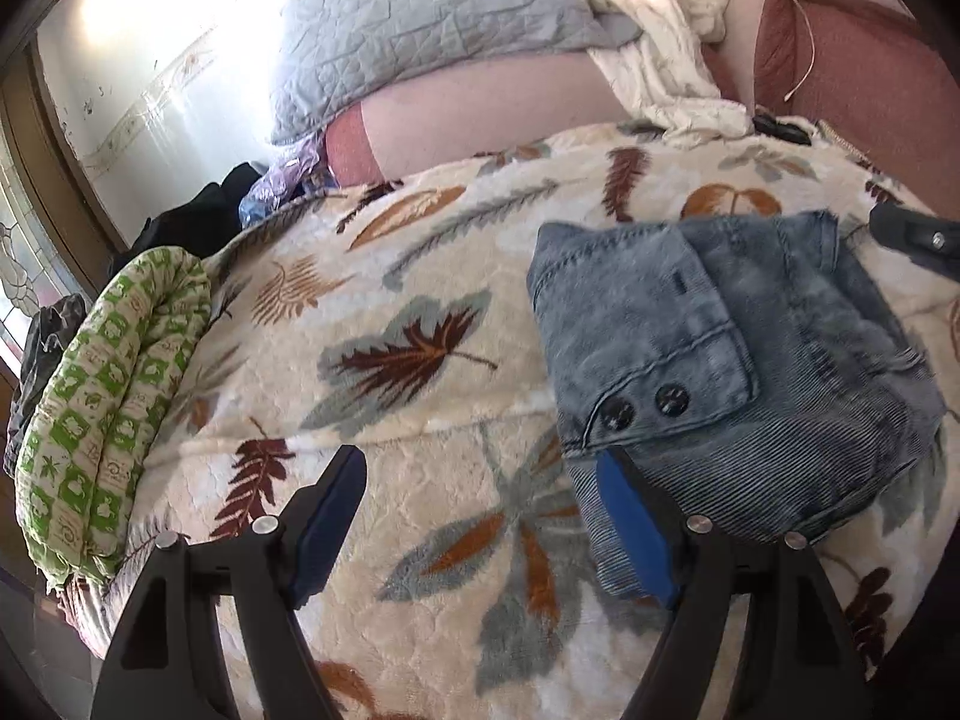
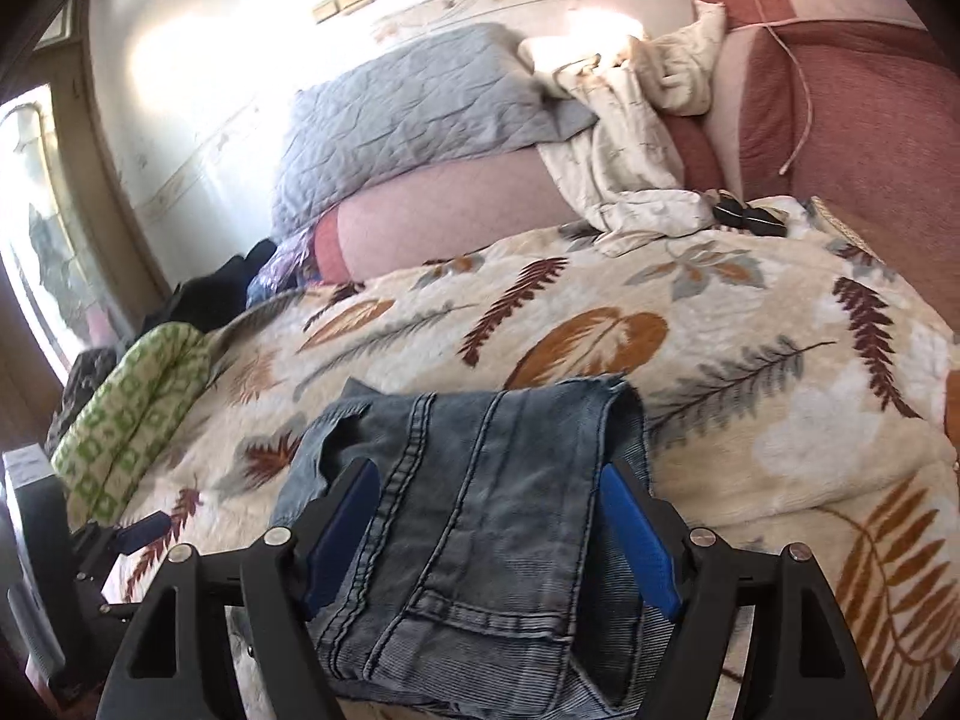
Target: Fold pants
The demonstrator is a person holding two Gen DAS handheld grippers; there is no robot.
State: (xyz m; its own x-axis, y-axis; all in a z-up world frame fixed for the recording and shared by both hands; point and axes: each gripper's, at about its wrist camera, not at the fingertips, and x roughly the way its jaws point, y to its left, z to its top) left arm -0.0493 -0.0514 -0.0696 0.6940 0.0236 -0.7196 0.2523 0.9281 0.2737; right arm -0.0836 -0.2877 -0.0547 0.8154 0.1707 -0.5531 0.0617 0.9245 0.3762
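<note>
The folded blue denim pants (image 1: 726,360) lie on the leaf-patterned blanket (image 1: 420,300), at the right of the left wrist view, with two dark buttons on the waistband. My left gripper (image 1: 480,480) is open over bare blanket, its right finger (image 1: 630,522) touching the pants' near edge. In the right wrist view the pants (image 2: 480,510) lie between the spread jaws of my right gripper (image 2: 489,516), which is open above them. The right gripper's tip also shows in the left wrist view (image 1: 912,237) beyond the pants.
A green-patterned rolled cushion (image 1: 114,390) lies along the bed's left edge. A grey quilted pillow (image 1: 432,36) and crumpled white cloth (image 1: 660,72) sit at the headboard. A small dark object (image 2: 750,216) lies by the white cloth. Dark clothes (image 1: 198,210) hang at the far left.
</note>
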